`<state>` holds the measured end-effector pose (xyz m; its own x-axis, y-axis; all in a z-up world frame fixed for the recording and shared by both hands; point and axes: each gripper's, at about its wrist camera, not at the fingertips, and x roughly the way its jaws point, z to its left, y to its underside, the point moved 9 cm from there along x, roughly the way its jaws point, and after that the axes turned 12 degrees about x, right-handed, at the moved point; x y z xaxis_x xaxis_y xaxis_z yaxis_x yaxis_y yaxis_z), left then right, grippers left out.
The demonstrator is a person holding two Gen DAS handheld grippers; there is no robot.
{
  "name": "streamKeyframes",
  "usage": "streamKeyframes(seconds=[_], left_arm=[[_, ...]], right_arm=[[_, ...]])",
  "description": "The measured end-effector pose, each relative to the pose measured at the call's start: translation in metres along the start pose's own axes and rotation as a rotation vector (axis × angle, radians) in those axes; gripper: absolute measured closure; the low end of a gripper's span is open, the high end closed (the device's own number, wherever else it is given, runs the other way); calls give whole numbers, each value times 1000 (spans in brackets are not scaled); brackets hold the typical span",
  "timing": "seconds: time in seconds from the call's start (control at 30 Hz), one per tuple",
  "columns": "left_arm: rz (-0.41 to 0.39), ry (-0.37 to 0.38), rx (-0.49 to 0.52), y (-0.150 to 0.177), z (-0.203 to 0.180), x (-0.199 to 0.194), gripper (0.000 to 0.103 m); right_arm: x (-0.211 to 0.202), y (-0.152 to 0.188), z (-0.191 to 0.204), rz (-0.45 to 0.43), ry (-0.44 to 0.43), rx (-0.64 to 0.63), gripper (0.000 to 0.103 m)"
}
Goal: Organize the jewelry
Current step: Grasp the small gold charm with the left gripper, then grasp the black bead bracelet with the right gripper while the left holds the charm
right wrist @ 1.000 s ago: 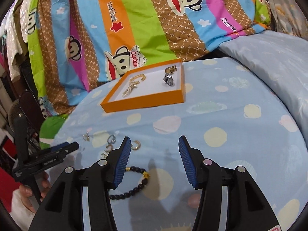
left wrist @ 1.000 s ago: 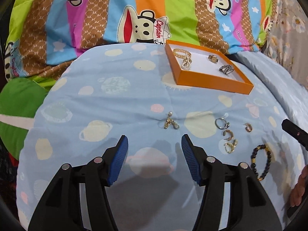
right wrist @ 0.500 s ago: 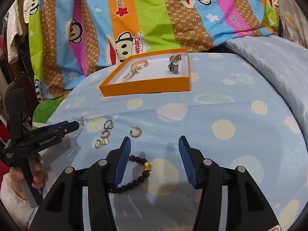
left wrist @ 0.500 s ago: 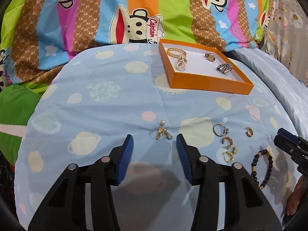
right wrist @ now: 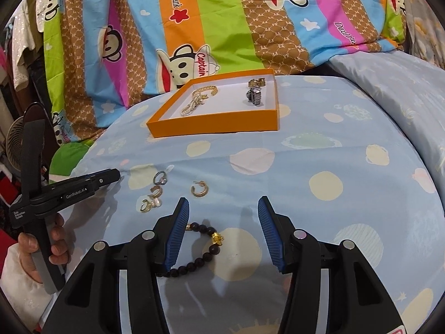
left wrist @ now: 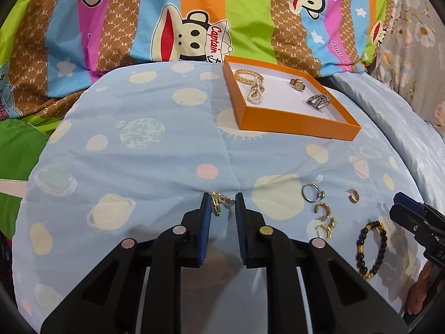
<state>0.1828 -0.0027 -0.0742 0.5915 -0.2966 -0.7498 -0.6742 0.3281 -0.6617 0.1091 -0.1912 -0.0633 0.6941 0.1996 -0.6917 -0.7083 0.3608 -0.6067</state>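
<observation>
- Left gripper (left wrist: 221,204), jaws narrowly apart, brackets the small gold earring (left wrist: 217,203) on the blue planet-print bedsheet (left wrist: 155,167); pinched fabric could spoil the lift.
- Right gripper (right wrist: 223,214) hovers, jaws wide apart, above the black beaded bracelet (right wrist: 200,250).

orange tray (left wrist: 294,126) | pale-blue planet-print sheet (left wrist: 155,167) | blue gripper pads (left wrist: 205,222)
</observation>
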Motion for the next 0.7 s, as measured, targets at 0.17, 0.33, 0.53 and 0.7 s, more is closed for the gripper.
streamKeyframes(seconds=[0.17, 0.33, 0.53, 0.7], left_arm=[[-2, 17, 1, 15, -6, -15, 86], [0, 37, -4, 29, -14, -27, 86], [-2, 31, -2, 31, -17, -28, 86], [4, 34, -8, 32, -16, -27, 86]], right_arm=[[-1, 26, 20, 65, -40, -66, 52], [-7, 40, 32, 39, 10, -153, 40], [0, 34, 25, 54, 13, -100, 35], [9, 36, 33, 84, 17, -106, 29]])
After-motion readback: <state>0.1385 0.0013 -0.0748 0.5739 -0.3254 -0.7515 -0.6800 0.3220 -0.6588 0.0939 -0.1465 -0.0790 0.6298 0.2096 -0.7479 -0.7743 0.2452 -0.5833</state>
